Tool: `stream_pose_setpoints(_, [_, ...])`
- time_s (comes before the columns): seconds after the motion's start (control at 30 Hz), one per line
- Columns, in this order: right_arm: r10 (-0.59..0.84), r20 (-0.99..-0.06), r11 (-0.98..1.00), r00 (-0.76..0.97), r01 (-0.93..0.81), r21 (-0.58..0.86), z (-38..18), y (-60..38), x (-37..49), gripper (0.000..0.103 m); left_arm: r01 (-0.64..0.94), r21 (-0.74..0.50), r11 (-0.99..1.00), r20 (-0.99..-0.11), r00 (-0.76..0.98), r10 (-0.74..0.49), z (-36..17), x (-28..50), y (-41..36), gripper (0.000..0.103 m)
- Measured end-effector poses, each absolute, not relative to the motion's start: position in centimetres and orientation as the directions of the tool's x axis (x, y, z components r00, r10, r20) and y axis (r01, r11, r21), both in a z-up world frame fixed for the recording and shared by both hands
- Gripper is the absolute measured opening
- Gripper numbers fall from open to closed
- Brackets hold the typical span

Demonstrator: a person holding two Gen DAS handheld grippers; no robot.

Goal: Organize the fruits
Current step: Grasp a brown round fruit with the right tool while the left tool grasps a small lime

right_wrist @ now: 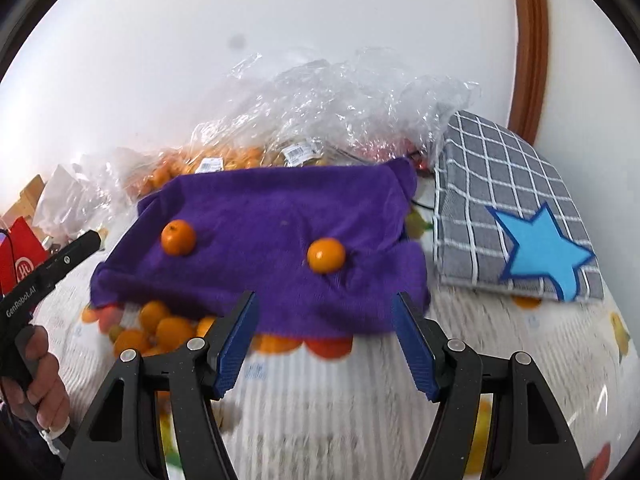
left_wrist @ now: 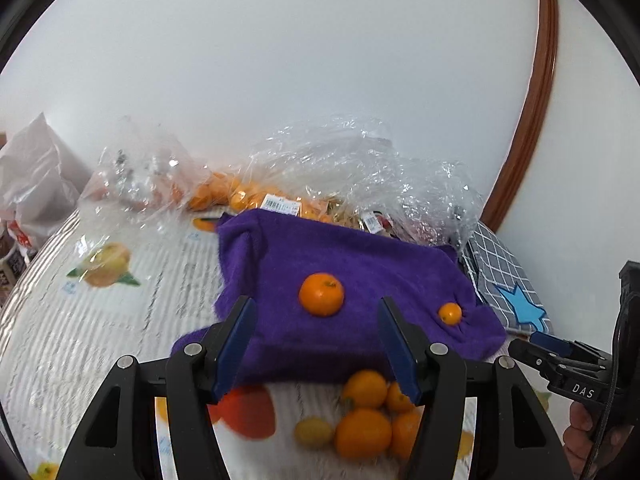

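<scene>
Nearest the left wrist camera, the left gripper hovers with jaws wide apart and empty, over a pile of oranges at the near edge of a purple cloth. Two oranges sit on that cloth. The right gripper, also wide open and empty, alone shows the whole grey checked cloth with its blue star, right of the purple one.

Bright, even, soft light with faint shadows; fisheye bends the edges, motion blur smears the lower foreground.
</scene>
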State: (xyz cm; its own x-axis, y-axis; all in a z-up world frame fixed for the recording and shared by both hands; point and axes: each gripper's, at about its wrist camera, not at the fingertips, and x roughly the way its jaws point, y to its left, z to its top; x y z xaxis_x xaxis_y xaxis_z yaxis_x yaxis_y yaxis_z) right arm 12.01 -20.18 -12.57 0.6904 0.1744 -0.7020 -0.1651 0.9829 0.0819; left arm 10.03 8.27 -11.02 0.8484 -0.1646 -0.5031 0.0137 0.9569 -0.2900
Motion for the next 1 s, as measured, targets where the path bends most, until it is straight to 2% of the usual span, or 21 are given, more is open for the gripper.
stream_pose_setpoints(0.17, [0.149,-0.721,0.986,0.677,-0.155,0.058,-13.3,-20.0,9.4,0.067,-0.001,-0.273,0.962,-0.548,0.822,-0.155,-12.0,8.4,9.2,0.060])
stream_pose_setpoints(0.23, [0.154,-0.730,0.986,0.666,-0.156,0.065,-13.7,-20.0,8.7,0.061,-0.005,-0.250,0.968,-0.557,0.818,-0.139,-12.1,7.8,9.5,0.060])
stream_pose_setpoints(0.47, [0.177,-0.770,0.981,0.613,-0.169,0.092,-16.0,-19.4,7.0,0.051,-0.077,-0.191,0.979,-0.561,0.826,-0.044,-12.6,5.8,10.3,0.060])
stream_pose_setpoints(0.6, [0.222,-0.781,0.972,0.584,-0.200,0.127,-16.5,-18.7,6.9,0.048,-0.077,-0.192,0.978,-0.569,0.821,-0.046,-12.8,5.9,10.3,0.060])
stream_pose_setpoints(0.83, [0.331,-0.752,0.933,0.570,-0.319,0.169,-15.9,-16.1,6.2,0.048,-0.079,-0.222,0.972,-0.585,0.808,-0.068,-13.3,6.3,10.7,0.060])
stream_pose_setpoints(0.93, [0.353,-0.770,0.921,0.532,-0.343,0.185,-16.7,-15.1,6.8,0.048,-0.075,-0.230,0.970,-0.592,0.802,-0.078,-13.5,6.3,10.8,0.060])
stream_pose_setpoints(1.0, [0.345,-0.790,0.921,0.507,-0.343,0.183,-17.5,-14.6,7.3,0.043,-0.072,-0.246,0.967,-0.602,0.793,-0.094,-13.7,6.6,11.0,0.058])
